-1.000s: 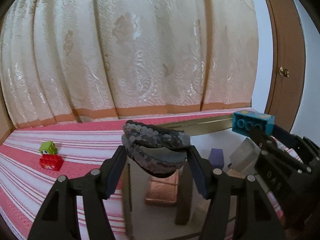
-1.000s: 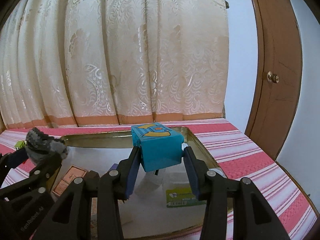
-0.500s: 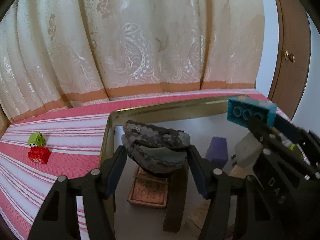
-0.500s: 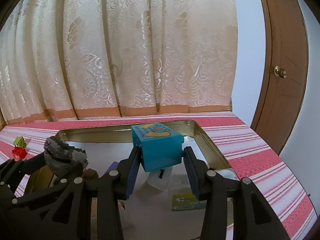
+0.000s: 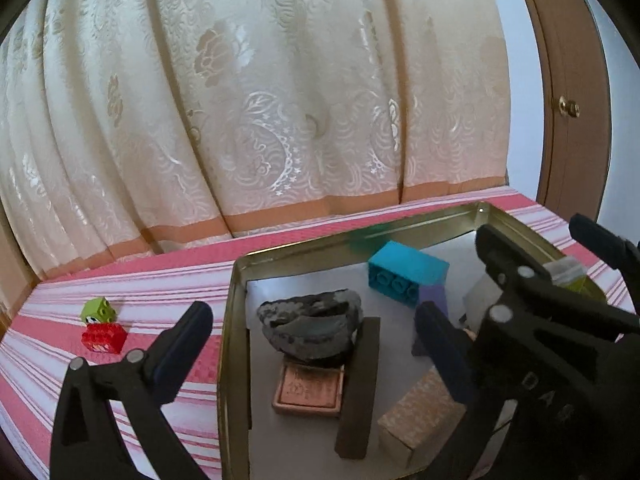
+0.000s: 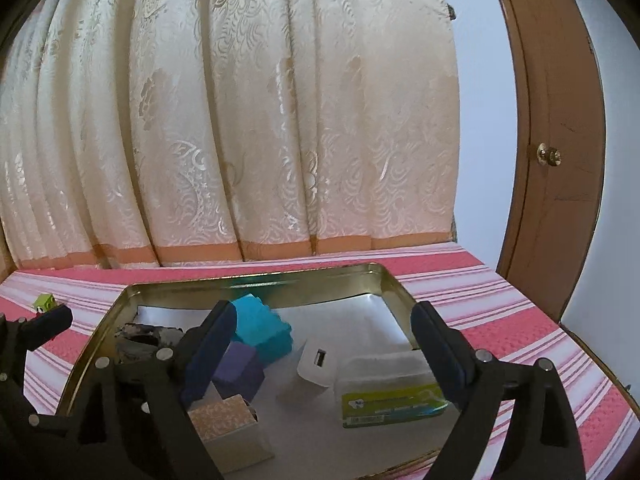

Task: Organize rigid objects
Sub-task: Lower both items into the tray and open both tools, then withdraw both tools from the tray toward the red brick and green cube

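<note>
A gold metal tray (image 5: 240,264) (image 6: 384,276) lies on the pink striped cloth. A dark grey rock (image 5: 310,326) (image 6: 138,338) sits in its left part, on a dark block and a brown tile (image 5: 310,386). A blue toy brick (image 5: 406,270) (image 6: 260,326) lies in the tray beside a purple block (image 5: 434,296) (image 6: 238,368). My left gripper (image 5: 312,354) is open and empty, its fingers either side of the rock. My right gripper (image 6: 324,350) is open and empty above the tray; it also shows in the left wrist view (image 5: 532,280).
A green toy brick (image 5: 98,309) (image 6: 44,302) and a red one (image 5: 104,336) lie on the cloth left of the tray. The tray also holds a white charger (image 6: 316,366), a clear case with a green label (image 6: 390,394) and a patterned box (image 6: 230,428). Curtain behind, wooden door at right.
Both grippers have opened. The rock has dropped from the left gripper into the tray. The blue brick has dropped from the right gripper into the tray.
</note>
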The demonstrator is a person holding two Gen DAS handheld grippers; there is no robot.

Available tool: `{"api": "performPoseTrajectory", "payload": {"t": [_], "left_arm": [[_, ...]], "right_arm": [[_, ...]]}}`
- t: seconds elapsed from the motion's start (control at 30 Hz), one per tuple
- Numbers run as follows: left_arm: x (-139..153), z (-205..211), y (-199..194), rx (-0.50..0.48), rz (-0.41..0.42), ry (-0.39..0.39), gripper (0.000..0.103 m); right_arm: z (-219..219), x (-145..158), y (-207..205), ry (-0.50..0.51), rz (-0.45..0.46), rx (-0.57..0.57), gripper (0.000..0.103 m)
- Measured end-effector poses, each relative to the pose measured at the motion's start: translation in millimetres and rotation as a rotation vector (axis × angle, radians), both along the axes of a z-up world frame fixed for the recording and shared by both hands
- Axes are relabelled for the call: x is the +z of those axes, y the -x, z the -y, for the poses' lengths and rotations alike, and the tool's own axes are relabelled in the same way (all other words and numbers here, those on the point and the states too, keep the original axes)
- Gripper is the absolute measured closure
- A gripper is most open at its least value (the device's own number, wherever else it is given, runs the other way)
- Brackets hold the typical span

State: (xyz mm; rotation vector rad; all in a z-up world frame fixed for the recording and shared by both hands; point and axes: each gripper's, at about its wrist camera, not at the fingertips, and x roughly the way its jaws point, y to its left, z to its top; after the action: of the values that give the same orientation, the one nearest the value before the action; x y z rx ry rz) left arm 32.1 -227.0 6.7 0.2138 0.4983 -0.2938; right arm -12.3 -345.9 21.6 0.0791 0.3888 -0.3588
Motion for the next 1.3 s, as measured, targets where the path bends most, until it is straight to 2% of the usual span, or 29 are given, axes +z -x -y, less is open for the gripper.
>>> {"api": "performPoseTrajectory", "payload": {"t": [0.27,0.5,0.67,0.93,1.3], "left_arm": [[0,-12,0,0.014,-0.004,0.029,0.0],[6,-33,11,0.045,0.08,0.045,0.0],[10,-50,17,0.068,0.144,0.061,0.0],[9,-71,15,0.066,0.094,0.116,0.0],[8,-87,23,0.056,0.087,0.135,0.0]], "right_arm": [[13,0,3,-0.056,0.026,-0.029,0.012],[24,2,15,-0.104,0.087,-0.079,0.012],[21,5,27,-0.074,0.143,-0.123,0.012],[8,7,37,-0.05,0.148,-0.184,0.012],[-13,9,55,-0.034,0.174,-0.205,0.012]]}}
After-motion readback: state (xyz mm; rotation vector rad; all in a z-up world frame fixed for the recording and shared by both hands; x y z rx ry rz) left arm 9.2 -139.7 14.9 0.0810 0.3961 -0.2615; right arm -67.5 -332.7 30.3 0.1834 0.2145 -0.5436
